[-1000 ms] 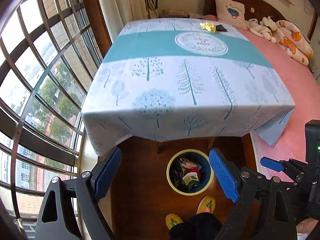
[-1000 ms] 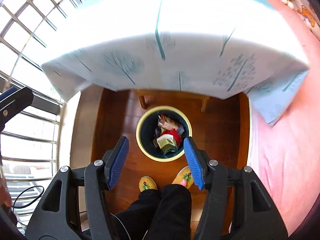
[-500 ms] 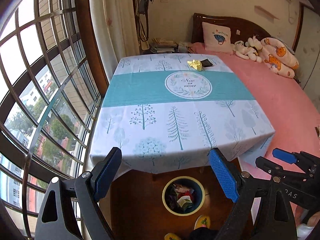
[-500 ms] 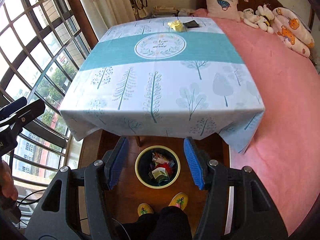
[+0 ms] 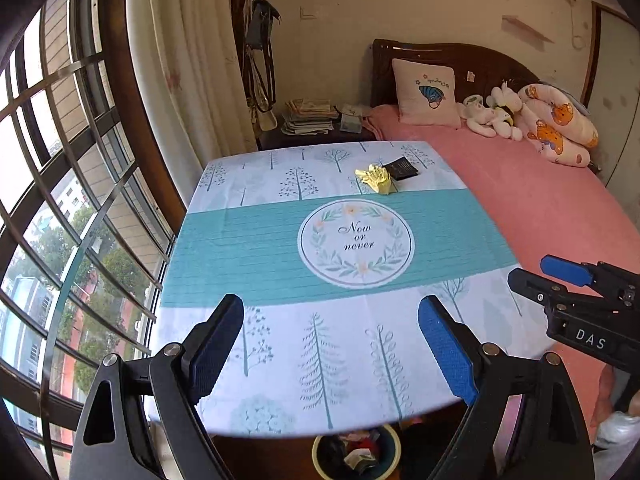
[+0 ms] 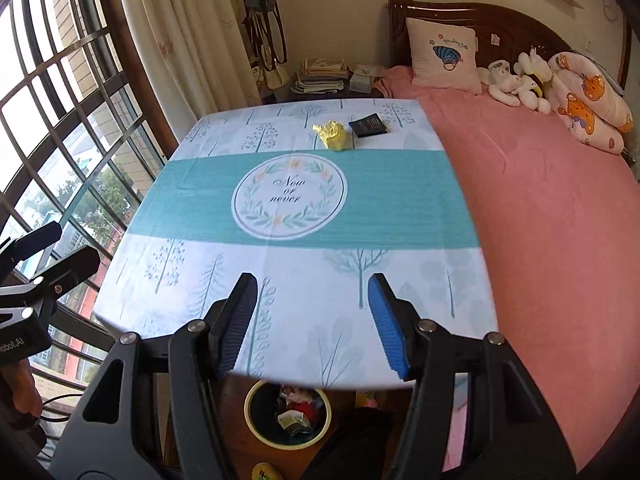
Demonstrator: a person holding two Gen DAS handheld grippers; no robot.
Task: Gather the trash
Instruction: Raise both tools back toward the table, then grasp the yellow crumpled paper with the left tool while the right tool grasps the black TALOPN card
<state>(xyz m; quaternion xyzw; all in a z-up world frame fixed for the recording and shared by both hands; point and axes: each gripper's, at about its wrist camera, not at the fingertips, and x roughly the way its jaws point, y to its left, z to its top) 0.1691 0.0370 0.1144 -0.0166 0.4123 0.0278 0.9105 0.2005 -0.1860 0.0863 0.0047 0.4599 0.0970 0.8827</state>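
A crumpled yellow paper [image 5: 377, 178] [image 6: 333, 134] and a flat black packet [image 5: 401, 168] [image 6: 369, 125] lie side by side at the far end of the table, on a tree-print cloth [image 5: 256, 240] [image 6: 400, 200]. A round bin [image 6: 256, 420] [image 5: 320, 456] holding several wrappers stands on the floor under the table's near edge. My left gripper [image 5: 332, 350] is open and empty above the near part of the table. My right gripper [image 6: 312, 320] is open and empty, also over the near edge. The right gripper shows at the right of the left wrist view [image 5: 576, 280].
A pink bed [image 6: 560, 220] with a pillow [image 6: 444, 54] and plush toys [image 6: 520, 80] lies along the table's right side. A barred window [image 5: 60, 200] and a curtain [image 5: 192, 60] are on the left. A stack of papers [image 5: 312, 116] sits beyond the table.
Both grippers have risen and tilted up from over the bin to over the table. The bin has dropped to the bottom edge of both views. Both stayed open.
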